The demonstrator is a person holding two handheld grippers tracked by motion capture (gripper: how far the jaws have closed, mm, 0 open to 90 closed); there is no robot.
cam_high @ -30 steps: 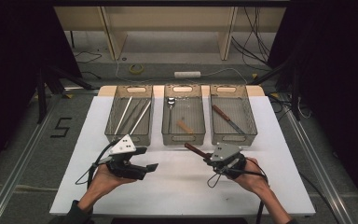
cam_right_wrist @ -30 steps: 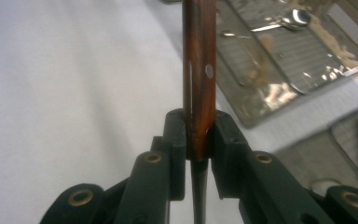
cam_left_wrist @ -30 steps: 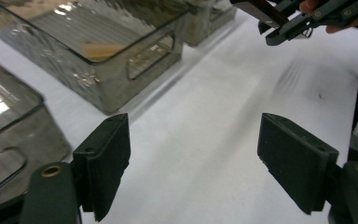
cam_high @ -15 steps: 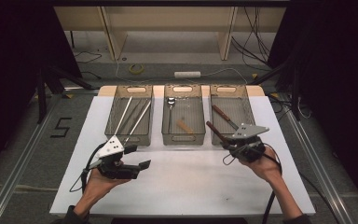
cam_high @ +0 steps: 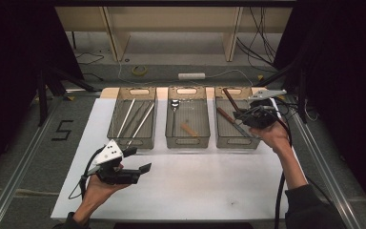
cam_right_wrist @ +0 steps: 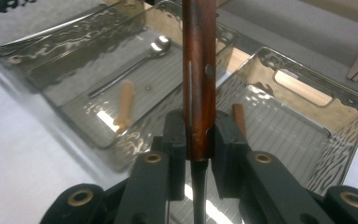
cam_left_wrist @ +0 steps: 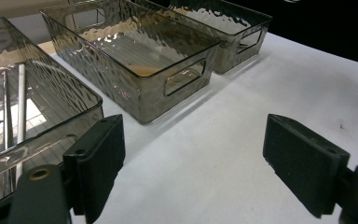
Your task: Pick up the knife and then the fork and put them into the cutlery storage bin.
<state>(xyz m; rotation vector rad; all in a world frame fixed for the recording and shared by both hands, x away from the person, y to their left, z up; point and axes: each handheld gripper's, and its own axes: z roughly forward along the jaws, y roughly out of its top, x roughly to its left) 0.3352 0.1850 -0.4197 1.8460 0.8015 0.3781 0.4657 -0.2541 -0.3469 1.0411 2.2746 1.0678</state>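
A white table [cam_high: 195,191] carries three smoky clear bins in a row: the left bin [cam_high: 119,138] holds long metal rods, the middle bin [cam_high: 171,140] a spoon [cam_right_wrist: 135,63] and a small pale wooden piece [cam_right_wrist: 125,105], and the right bin [cam_high: 226,140] a brown-handled utensil, probably a knife, though its blade is hard to make out. The right gripper [cam_right_wrist: 199,140] hangs over the right bin, its jaws clamped on a dark wooden handle [cam_right_wrist: 199,70] that rises above them. The left gripper [cam_high: 140,161] hovers low over the bare table in front of the left bin, jaws spread wide with nothing between them.
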